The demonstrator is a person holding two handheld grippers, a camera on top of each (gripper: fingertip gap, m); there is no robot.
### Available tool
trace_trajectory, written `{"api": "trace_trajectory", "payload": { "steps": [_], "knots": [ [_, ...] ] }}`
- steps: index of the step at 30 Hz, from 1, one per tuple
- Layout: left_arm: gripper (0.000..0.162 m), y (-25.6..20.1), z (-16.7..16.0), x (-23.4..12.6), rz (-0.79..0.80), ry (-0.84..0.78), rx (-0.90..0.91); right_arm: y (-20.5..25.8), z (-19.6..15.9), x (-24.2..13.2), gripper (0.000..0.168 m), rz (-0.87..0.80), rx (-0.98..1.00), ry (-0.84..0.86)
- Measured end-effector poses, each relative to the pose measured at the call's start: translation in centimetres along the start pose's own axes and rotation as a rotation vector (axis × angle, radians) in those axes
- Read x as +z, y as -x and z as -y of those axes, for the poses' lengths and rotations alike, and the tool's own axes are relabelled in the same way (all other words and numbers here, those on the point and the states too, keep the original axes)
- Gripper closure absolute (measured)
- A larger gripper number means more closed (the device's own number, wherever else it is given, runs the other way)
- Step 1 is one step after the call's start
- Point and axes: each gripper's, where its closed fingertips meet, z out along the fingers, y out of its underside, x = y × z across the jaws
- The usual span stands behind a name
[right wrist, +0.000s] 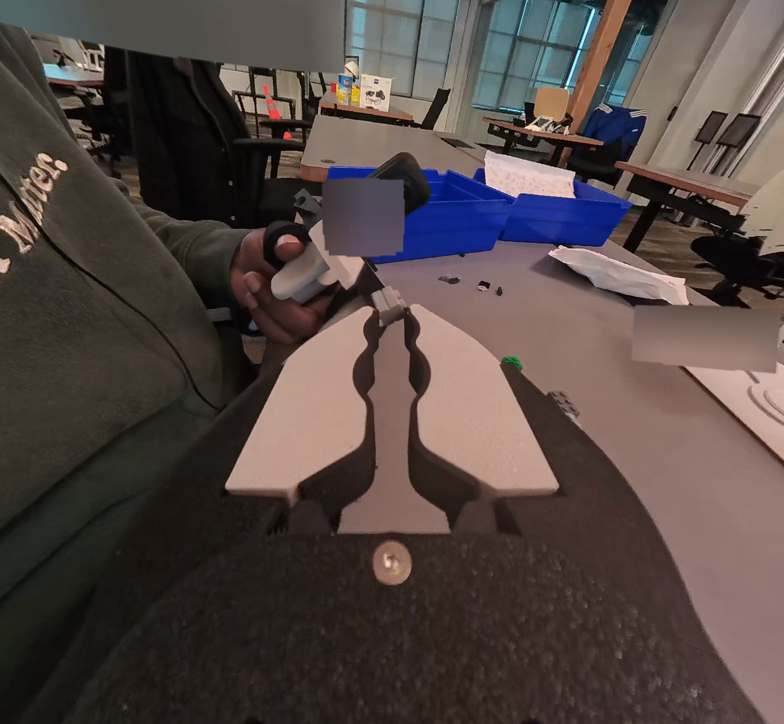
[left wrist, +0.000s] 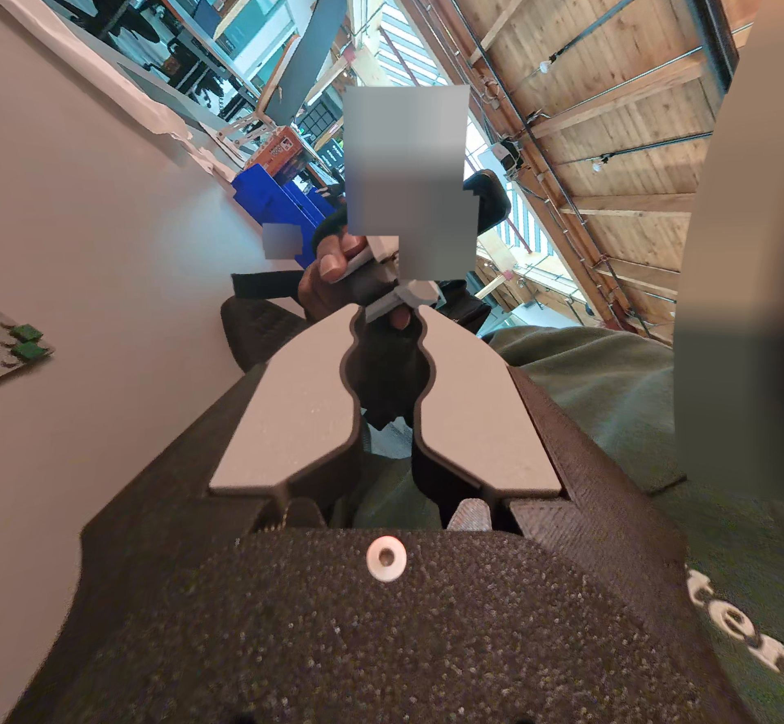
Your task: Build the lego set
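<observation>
Both hand-held grippers are meeting tip to tip in mid-frame, above the near edge of the grey desk (right wrist: 572,334). The right hand-held gripper (right wrist: 389,310) is clamping a small grey lego piece (right wrist: 388,304) at its fingertips. The left hand-held gripper (left wrist: 387,310) is holding its fingertips a little apart around a flat grey piece (left wrist: 384,308); whether they are pinching it, I cannot tell. Loose bricks (right wrist: 449,278) are lying toward the blue bins (right wrist: 466,215), upper centre.

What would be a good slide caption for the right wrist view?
Right gripper pinching a small grey lego piece above a grey table, blue bins behind.
</observation>
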Motion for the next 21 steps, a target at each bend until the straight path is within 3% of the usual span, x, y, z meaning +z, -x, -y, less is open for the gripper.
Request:
{"api": "trace_trajectory", "payload": {
  "steps": [6,11,21],
  "knots": [
    [0.154,-0.1,0.0,1.2,-0.010,0.015,-0.015,0.6,-0.9,1.1,0.157,0.013,-0.002,0.025],
    [0.155,0.3,-0.2,0.8,0.045,0.057,0.047,0.5,-1.6,1.4,0.157,0.014,0.014,0.038],
    [0.155,1.5,0.1,-0.3,0.139,0.291,0.411,0.2,-1.8,2.2,0.148,0.182,0.153,0.163]
  ]
}}
